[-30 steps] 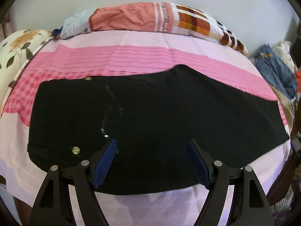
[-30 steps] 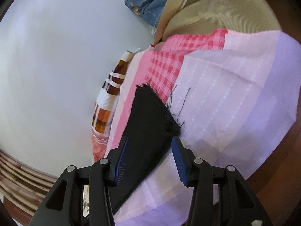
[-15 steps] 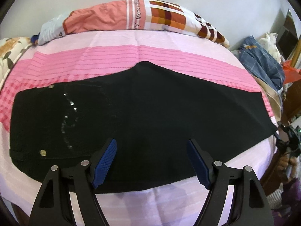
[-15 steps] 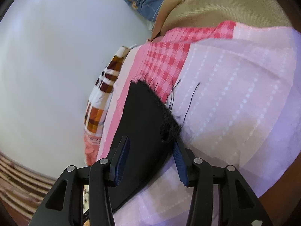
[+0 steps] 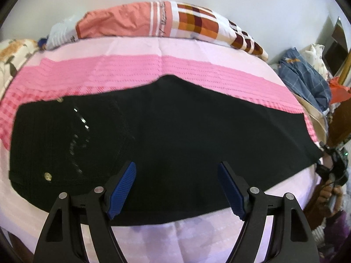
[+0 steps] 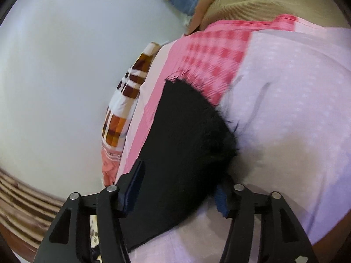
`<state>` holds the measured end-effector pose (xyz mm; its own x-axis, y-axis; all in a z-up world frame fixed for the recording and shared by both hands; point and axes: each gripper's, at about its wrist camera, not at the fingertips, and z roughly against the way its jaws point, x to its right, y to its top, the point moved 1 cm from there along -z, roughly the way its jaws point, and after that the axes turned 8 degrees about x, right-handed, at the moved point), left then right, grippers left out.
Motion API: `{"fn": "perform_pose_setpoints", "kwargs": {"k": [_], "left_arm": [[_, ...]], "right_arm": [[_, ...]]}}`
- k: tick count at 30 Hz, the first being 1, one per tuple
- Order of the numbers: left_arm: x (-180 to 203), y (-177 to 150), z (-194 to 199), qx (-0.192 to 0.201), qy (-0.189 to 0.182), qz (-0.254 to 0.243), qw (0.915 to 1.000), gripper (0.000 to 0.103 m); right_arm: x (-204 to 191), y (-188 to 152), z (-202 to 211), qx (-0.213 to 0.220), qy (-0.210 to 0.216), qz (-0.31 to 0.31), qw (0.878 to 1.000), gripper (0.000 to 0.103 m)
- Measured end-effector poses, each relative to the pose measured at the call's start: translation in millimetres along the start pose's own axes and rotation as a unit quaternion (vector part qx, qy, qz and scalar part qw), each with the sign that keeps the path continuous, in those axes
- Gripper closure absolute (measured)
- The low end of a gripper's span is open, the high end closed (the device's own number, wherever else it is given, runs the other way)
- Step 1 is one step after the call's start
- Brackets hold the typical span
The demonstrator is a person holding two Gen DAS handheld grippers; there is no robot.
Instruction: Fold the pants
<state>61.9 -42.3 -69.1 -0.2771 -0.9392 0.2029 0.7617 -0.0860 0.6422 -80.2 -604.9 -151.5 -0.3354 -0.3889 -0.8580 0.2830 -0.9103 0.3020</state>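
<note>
Black pants (image 5: 166, 131) lie flat across the pink and lilac bed sheet (image 5: 186, 68), folded lengthwise, waist with metal buttons at the left and leg hem at the right. My left gripper (image 5: 176, 186) is open above the pants' near edge and holds nothing. In the right wrist view the frayed hem end of the pants (image 6: 188, 140) lies between the fingers of my right gripper (image 6: 178, 188). Its jaws are spread on either side of the cloth and not closed on it. The right gripper and hand also show at the hem in the left wrist view (image 5: 329, 166).
A patchwork pillow (image 5: 166, 19) lies along the far side by the white wall. Blue checked clothes (image 5: 305, 76) and a tan cloth (image 6: 274, 2) pile up past the bed's right end. A floral pillow (image 5: 11, 59) is at far left.
My right gripper has moved forward so the pants' hem now sits deeper between its fingers. The left gripper's view shifted slightly; it stays open over the near edge.
</note>
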Motion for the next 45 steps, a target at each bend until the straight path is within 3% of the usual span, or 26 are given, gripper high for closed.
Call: {"fn": "perform_pose_setpoints", "kwargs": {"k": [5,11,14,19,28,32,36,39,45], "left_arm": [[-2.2,1.9,3.6,0.017,0.062,-0.021,0.9977,0.026],[-12.2,0.5,4.7,0.022,0.090,-0.021,0.9955,0.026],[-10.5,-0.7,4.8,0.024,0.107,-0.037,0.9933,0.026],[-4.5,-0.9,6.9,0.031,0.120,-0.062,0.9904,0.024],[3.5,-2.1,7.3,0.035,0.129,-0.085,0.9875,0.022],[3.2,-1.8,10.1,0.041,0.127,-0.084,0.9874,0.022],[-1.6,-1.9,12.3,0.046,0.115,-0.071,0.9898,0.021],[-6.2,-2.4,7.5,0.031,0.113,-0.063,0.9911,0.021],[-9.2,-5.8,1.9,0.014,0.117,-0.051,0.9917,0.021]], "right_arm": [[-8.1,4.2,-8.2,0.013,-0.024,0.020,0.999,0.045],[-22.8,-5.6,-15.1,0.032,-0.032,0.067,0.997,0.026],[-20.8,-1.3,-16.9,0.024,-0.032,0.050,0.998,0.023],[-14.5,6.5,-19.7,0.012,-0.024,0.006,1.000,0.019],[-17.8,4.9,-19.9,0.019,-0.022,0.007,1.000,0.015],[-6.0,9.8,-16.9,0.001,0.020,-0.032,0.999,0.010],[22.4,12.0,-4.7,0.018,0.088,-0.124,0.988,0.010],[29.2,12.1,-2.0,0.016,0.104,-0.141,0.984,0.012],[10.6,7.1,-6.9,-0.007,0.050,-0.062,0.997,0.026]]}}
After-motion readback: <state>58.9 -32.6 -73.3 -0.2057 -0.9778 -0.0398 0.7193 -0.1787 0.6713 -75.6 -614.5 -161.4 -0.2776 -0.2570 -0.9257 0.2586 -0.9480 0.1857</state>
